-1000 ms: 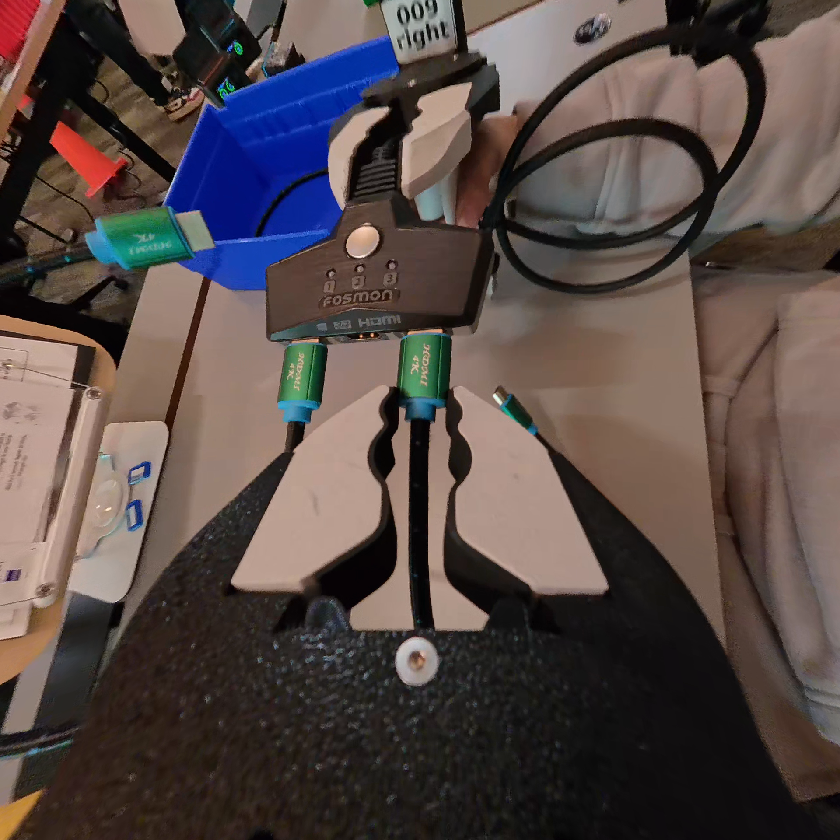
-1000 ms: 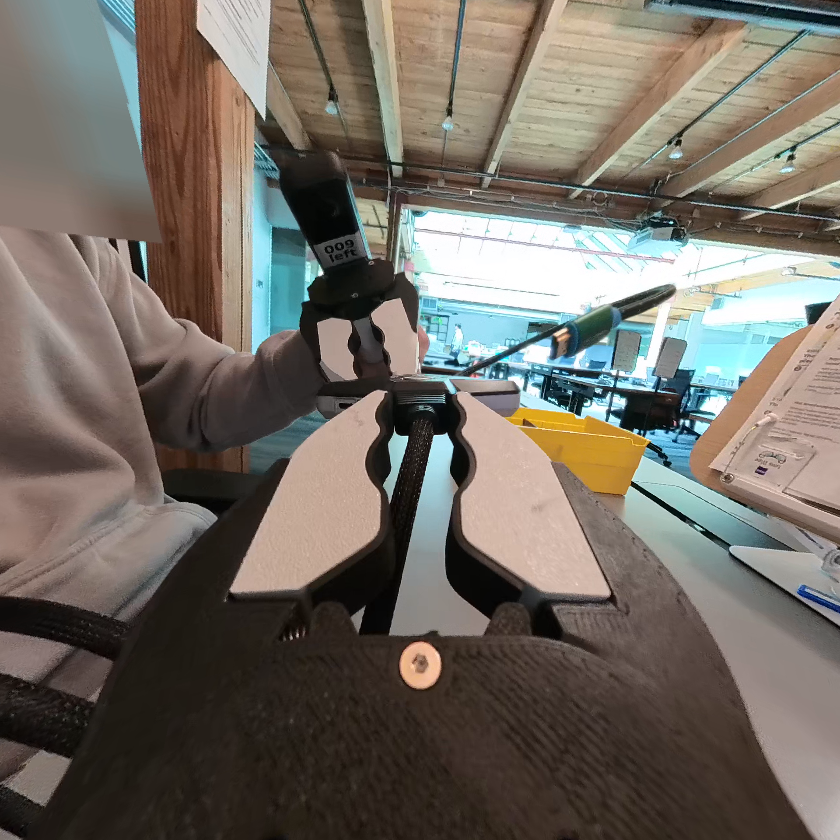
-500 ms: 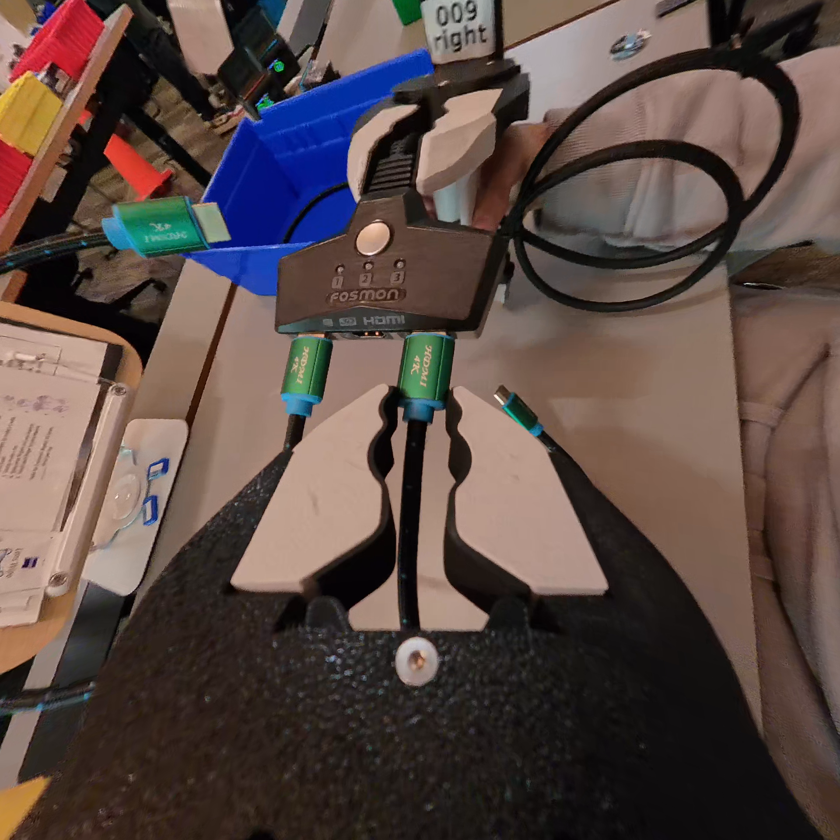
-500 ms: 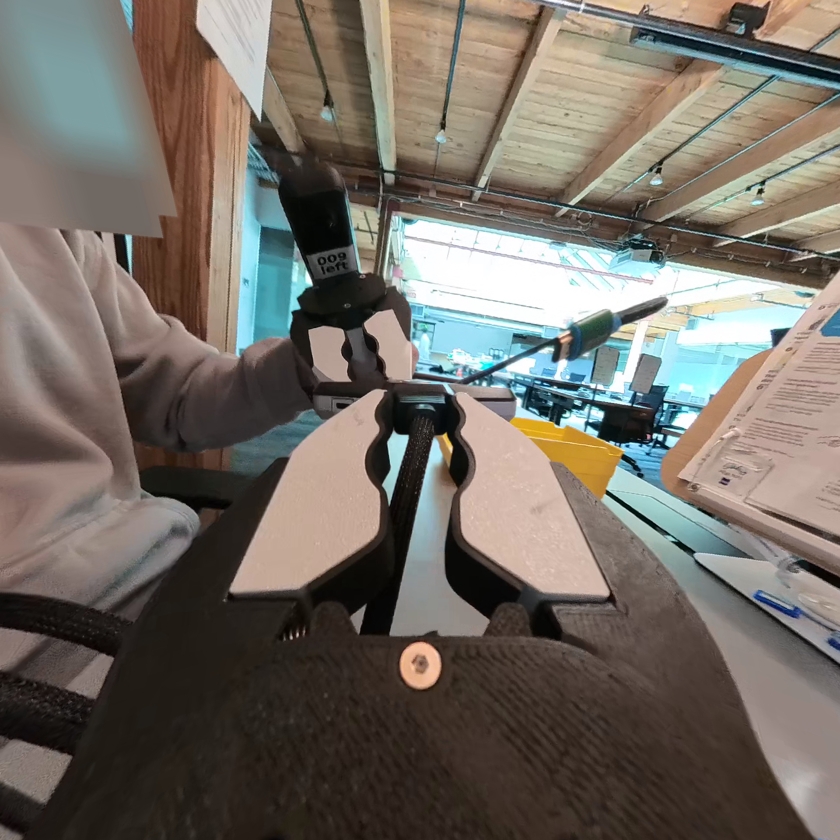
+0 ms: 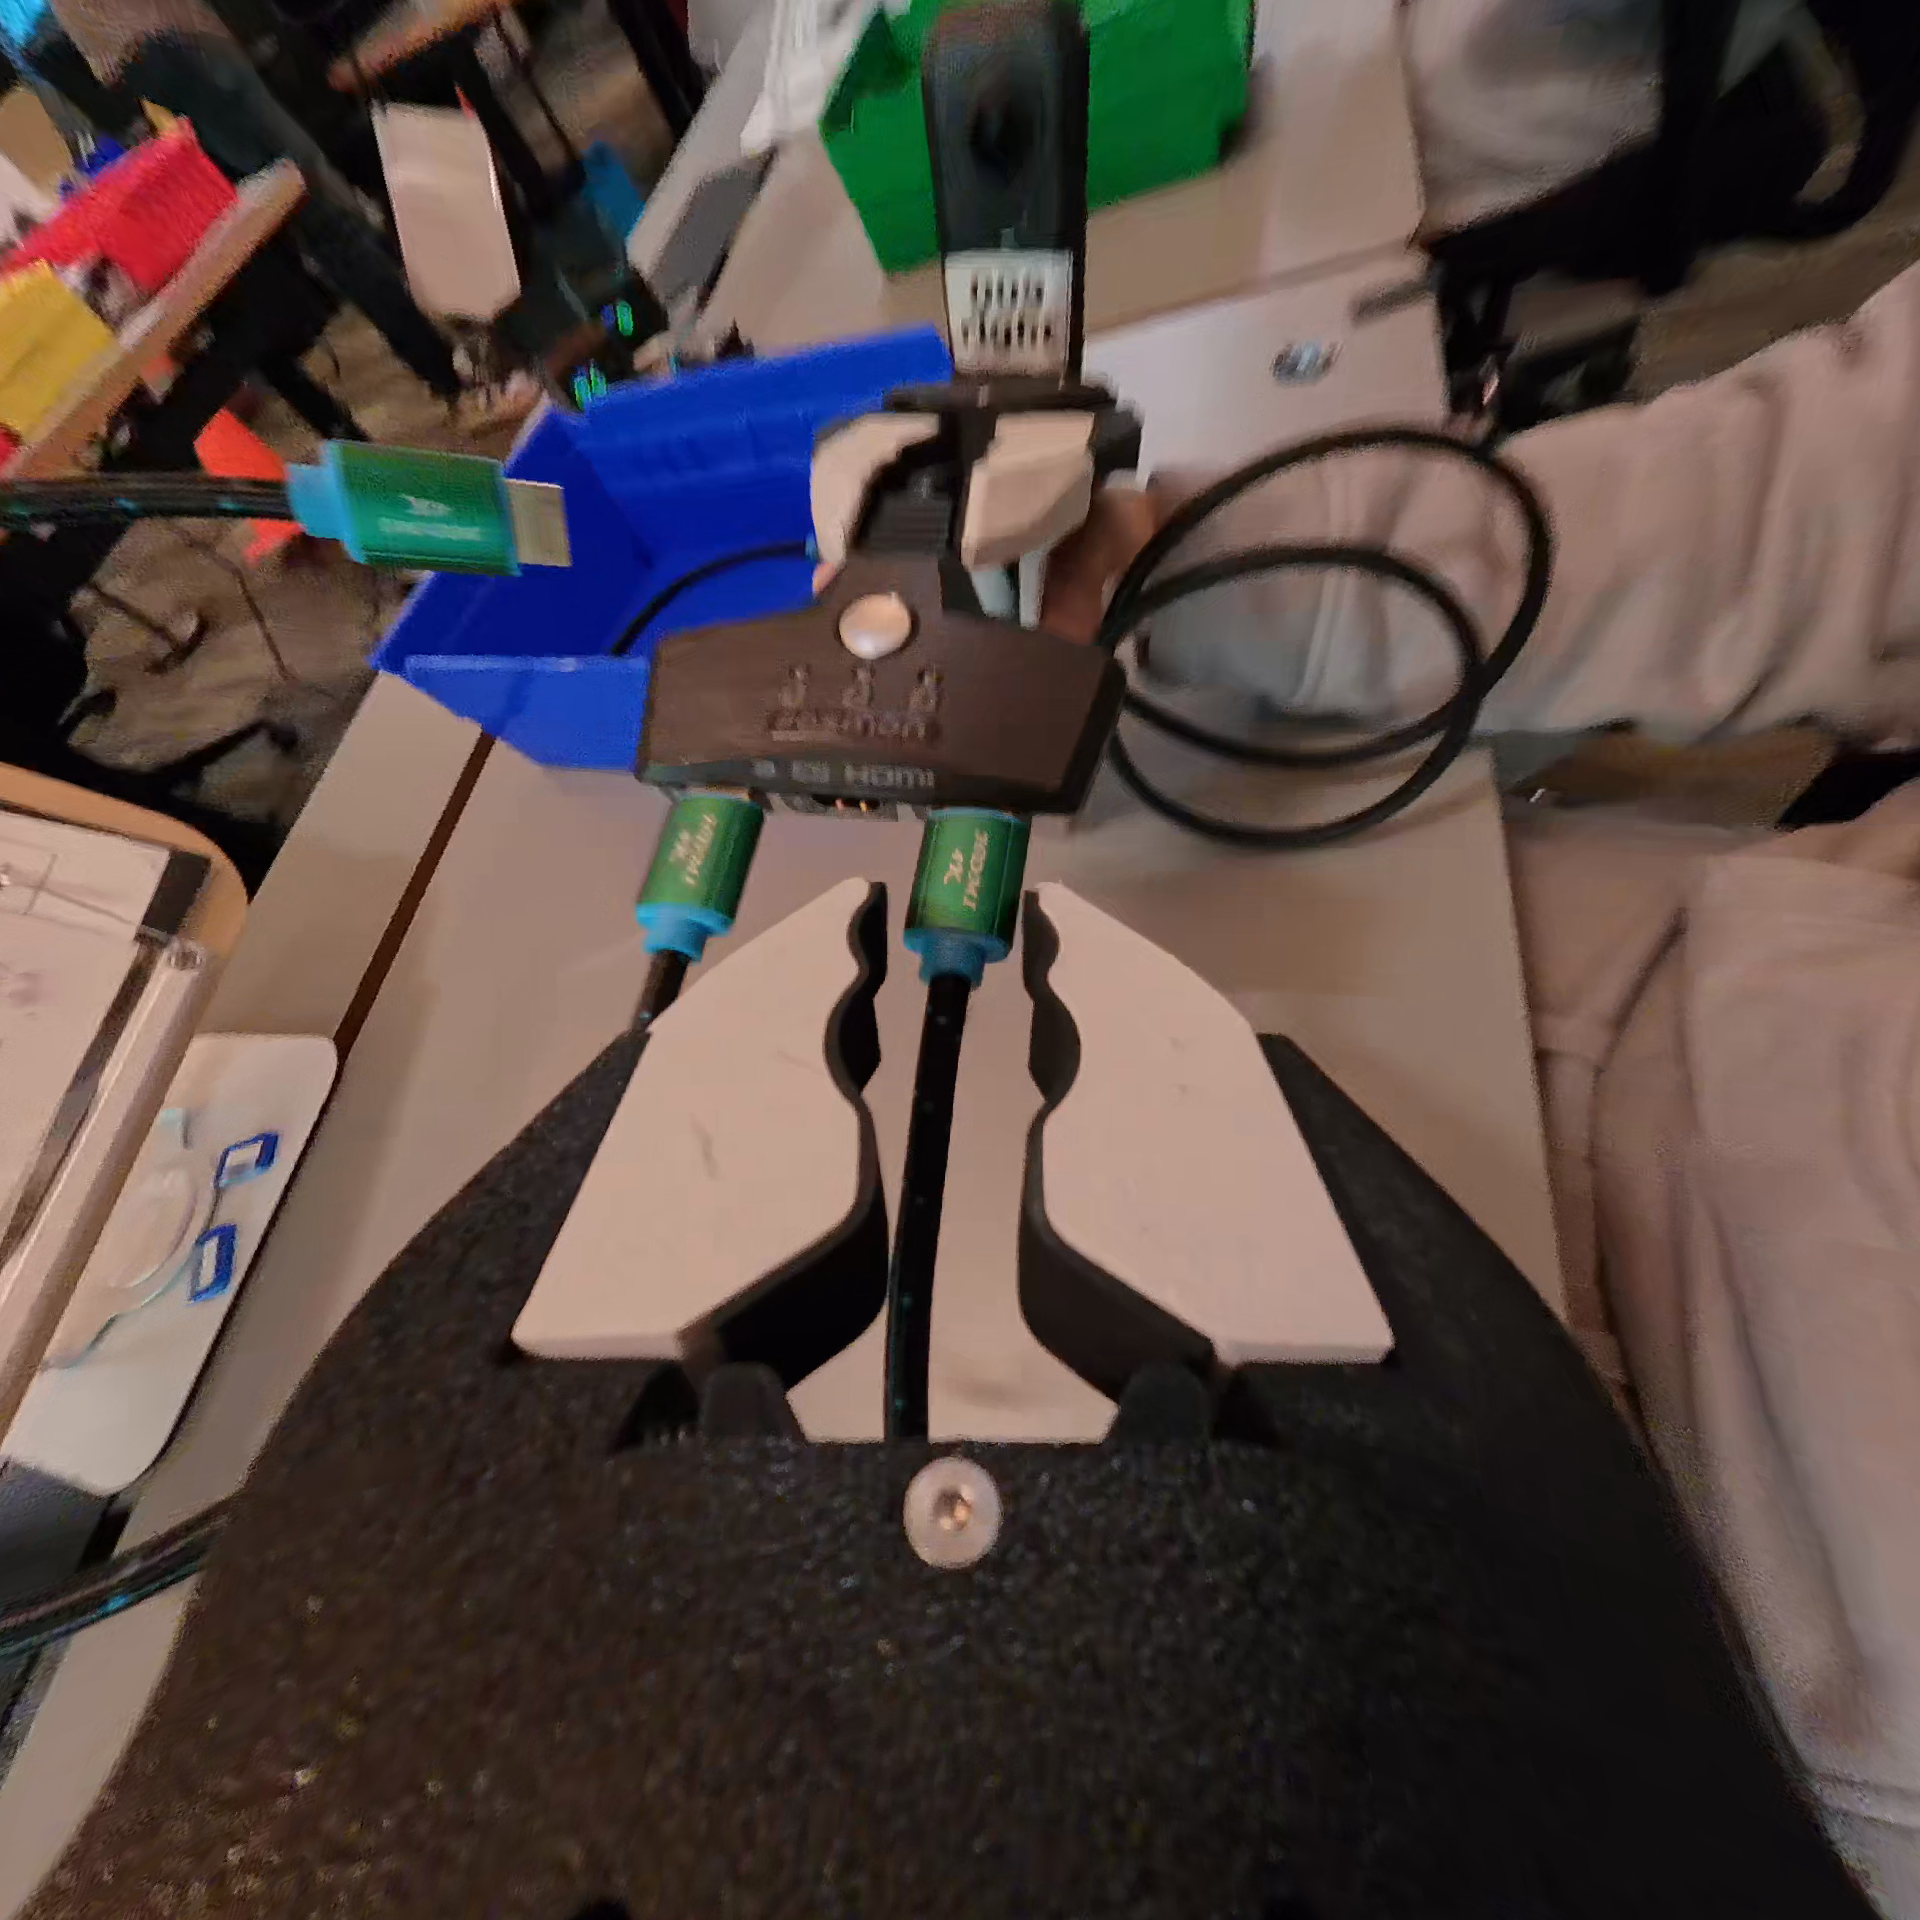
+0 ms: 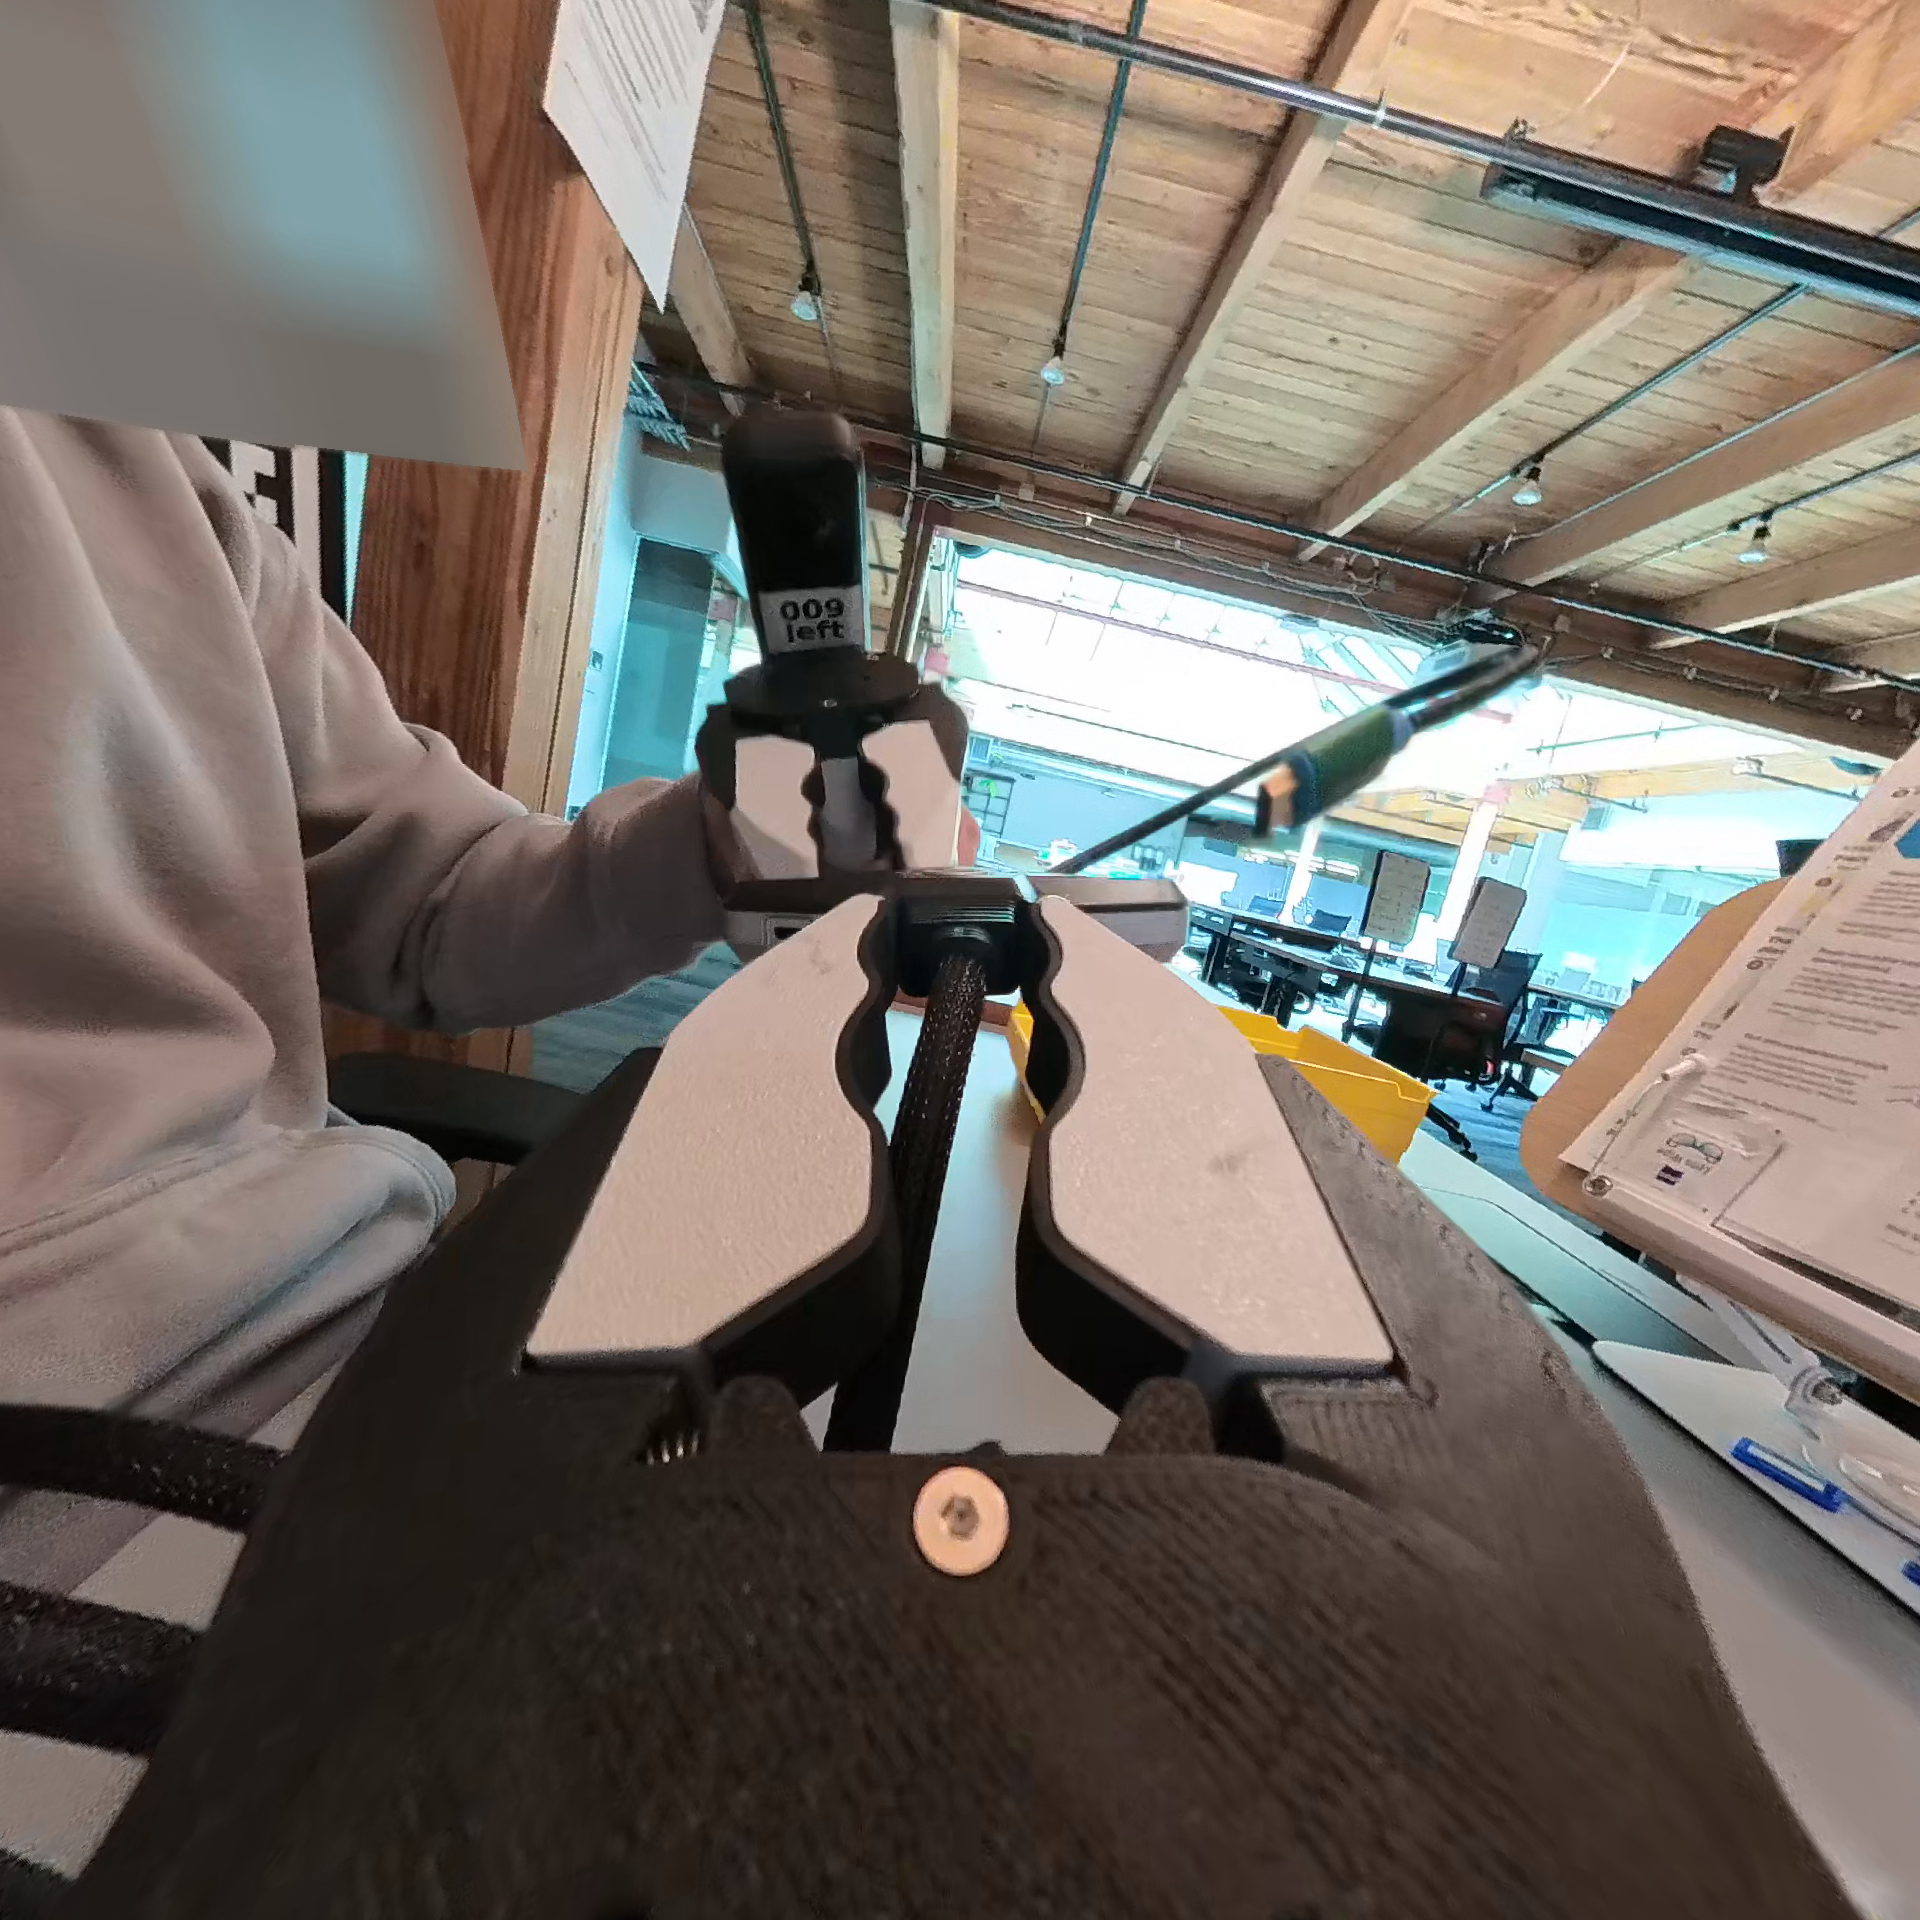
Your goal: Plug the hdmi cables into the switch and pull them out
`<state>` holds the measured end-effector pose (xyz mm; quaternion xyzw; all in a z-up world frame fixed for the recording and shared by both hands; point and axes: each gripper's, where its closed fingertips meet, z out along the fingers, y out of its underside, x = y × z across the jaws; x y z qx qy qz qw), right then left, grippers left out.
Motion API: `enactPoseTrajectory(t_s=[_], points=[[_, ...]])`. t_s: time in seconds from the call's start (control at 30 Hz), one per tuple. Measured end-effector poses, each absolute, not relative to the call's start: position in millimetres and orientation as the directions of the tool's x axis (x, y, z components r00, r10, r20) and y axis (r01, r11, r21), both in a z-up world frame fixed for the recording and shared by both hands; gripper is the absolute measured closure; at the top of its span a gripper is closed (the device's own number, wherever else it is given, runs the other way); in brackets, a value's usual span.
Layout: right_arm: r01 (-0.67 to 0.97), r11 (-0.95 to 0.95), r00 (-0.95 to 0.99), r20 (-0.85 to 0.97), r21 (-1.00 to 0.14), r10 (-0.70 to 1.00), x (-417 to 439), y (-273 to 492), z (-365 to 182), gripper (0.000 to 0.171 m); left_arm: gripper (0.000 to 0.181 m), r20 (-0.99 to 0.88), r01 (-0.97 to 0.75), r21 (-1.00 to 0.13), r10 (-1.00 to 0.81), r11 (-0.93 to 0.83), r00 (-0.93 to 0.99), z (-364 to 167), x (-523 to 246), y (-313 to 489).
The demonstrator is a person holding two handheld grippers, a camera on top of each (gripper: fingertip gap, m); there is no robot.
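- Switch (image 5: 878, 707): held above the table (image 5: 1299, 935), two green plugs seated.
- Left gripper (image 5: 954, 914): fingers parted around the right plug (image 5: 966, 883), not clamping.
- Right gripper (image 6: 956, 925): fingers grasping the switch's black cable connector (image 6: 956, 920).
- Third plug (image 5: 436, 514) hangs free beside the blue bin (image 5: 623, 520).

L gripper (image 5: 954, 904), fingers slightly parted, straddles a green plug w/o clear pinch. R gripper (image 6: 956, 920) faces it head-on, fingers clamped on a black cable collar. Both held raised, tip to tip; grey-sleeved arm (image 6: 436, 883) extends behind L unit.
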<state>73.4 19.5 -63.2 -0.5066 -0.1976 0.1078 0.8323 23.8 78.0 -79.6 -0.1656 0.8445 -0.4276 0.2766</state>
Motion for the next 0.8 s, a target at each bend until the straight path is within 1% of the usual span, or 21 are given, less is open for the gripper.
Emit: enactPoseTrajectory(t_s=[0.03,0.1,0.17,0.2,0.3,0.4,0.43,0.5,0.7,0.8], points=[[0.025,0.464,0.897,0.225,-0.885,0.38,73,18,-63,0.149,0.156,-0.305,-0.029,-0.841,-0.516,0.541,-0.801,-69,20,78],[0.017,0.476,0.895,0.225,-0.879,0.385,74,14,-61,0.149,0.155,-0.247,-0.053,-0.883,-0.557,0.467,-0.793,-49,18,84],[0.006,0.49,0.888,0.229,-0.872,0.398,73,11,-59,0.149,0.15,-0.274,-0.077,-0.875,-0.62,0.478,-0.735,-42,29,99],[0.008,0.489,0.883,0.235,-0.872,0.405,71,11,-59,0.149,0.146,-0.31,-0.085,-0.858,-0.642,0.507,-0.701,-42,36,106],[0.024,0.465,0.873,0.245,-0.885,0.421,65,16,-61,0.149,0.145,-0.366,-0.115,-0.801,-0.632,0.588,-0.683,-53,44,107],[0.027,0.455,0.858,0.255,-0.89,0.447,58,19,-63,0.149,0.155,-0.429,-0.142,-0.721,-0.598,0.678,-0.677,-70,50,104],[0.023,0.457,0.853,0.256,-0.889,0.455,55,19,-62,0.149,0.158,-0.421,-0.161,-0.703,-0.588,0.693,-0.691,-76,50,103],[0.029,0.441,0.851,0.253,-0.897,0.459,54,21,-63,0.149,0.159,-0.416,-0.174,-0.685,-0.576,0.707,-0.703,-82,51,102],[-0.018,0.427,0.864,0.201,-0.904,0.462,56,24,-62,0.148,0.16,-0.407,-0.171,-0.709,-0.595,0.684,-0.693,-81,57,105],[0.024,0.419,0.871,0.225,-0.908,0.437,59,26,-64,0.148,0.157,-0.424,-0.154,-0.708,-0.59,0.689,-0.687,-82,59,106]])
